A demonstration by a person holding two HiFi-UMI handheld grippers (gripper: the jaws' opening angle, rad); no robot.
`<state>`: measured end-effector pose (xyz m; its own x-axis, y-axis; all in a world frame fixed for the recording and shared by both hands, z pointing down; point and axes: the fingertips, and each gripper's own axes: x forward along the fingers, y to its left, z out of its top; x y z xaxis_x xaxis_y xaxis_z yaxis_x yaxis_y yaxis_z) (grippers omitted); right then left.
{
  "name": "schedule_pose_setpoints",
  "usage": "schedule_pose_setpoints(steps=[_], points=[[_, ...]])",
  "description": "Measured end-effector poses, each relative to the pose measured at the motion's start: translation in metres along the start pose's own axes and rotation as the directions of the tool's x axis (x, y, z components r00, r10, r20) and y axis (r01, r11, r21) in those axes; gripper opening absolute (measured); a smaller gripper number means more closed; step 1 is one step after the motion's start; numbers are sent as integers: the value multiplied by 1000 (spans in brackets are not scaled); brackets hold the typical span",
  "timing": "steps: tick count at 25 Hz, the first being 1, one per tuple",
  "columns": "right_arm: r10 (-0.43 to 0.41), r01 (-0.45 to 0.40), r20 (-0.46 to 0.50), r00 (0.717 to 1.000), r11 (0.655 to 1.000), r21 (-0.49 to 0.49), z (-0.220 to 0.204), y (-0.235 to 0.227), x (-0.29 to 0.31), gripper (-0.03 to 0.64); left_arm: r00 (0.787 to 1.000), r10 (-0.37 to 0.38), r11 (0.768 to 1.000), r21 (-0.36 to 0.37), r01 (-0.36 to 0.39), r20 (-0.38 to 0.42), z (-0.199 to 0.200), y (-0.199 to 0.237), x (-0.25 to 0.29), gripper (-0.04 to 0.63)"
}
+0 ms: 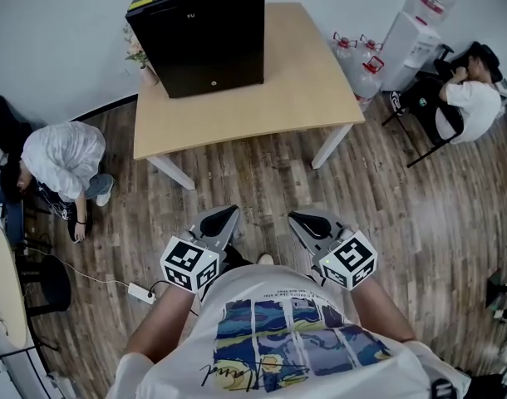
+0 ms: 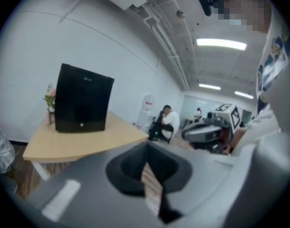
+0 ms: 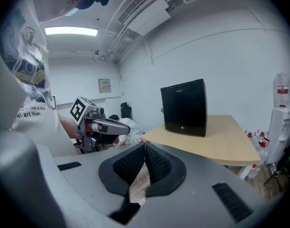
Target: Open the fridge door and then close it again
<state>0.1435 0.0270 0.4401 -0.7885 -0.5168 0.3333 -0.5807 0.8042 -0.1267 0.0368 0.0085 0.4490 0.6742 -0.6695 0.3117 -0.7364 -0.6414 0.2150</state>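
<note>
The black mini fridge (image 1: 199,36) stands at the back left of a light wooden table (image 1: 295,90), its door closed. Both grippers are held low in front of the person's body, over the wood floor and well short of the table. The left gripper (image 1: 227,214) is shut with nothing between its jaws, and so is the right gripper (image 1: 302,219). From the left gripper view the fridge (image 2: 83,99) is far off to the left, with the right gripper (image 2: 207,132) alongside. The right gripper view shows the fridge (image 3: 184,107) ahead to the right and the left gripper (image 3: 107,126) on the left.
A person (image 1: 62,160) crouches on the floor left of the table. Another person (image 1: 465,98) sits on a chair at the far right, beside a water dispenser (image 1: 415,23) and bottles (image 1: 361,56). A flower vase (image 1: 141,56) stands by the fridge. A power strip (image 1: 141,292) lies on the floor.
</note>
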Motion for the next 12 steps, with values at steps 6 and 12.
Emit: schedule_pose_setpoints(steps=[6,12], points=[[10,-10,-2,1000,1000,-10,2,2,3,14,1000,10,1000,-10,-10,-6,-3,4,-3,8],[15,-15,-3,1000,1000,-18,4,6,6,14,1000,24,1000,-20,-24,-2,-4,11,-7,8]])
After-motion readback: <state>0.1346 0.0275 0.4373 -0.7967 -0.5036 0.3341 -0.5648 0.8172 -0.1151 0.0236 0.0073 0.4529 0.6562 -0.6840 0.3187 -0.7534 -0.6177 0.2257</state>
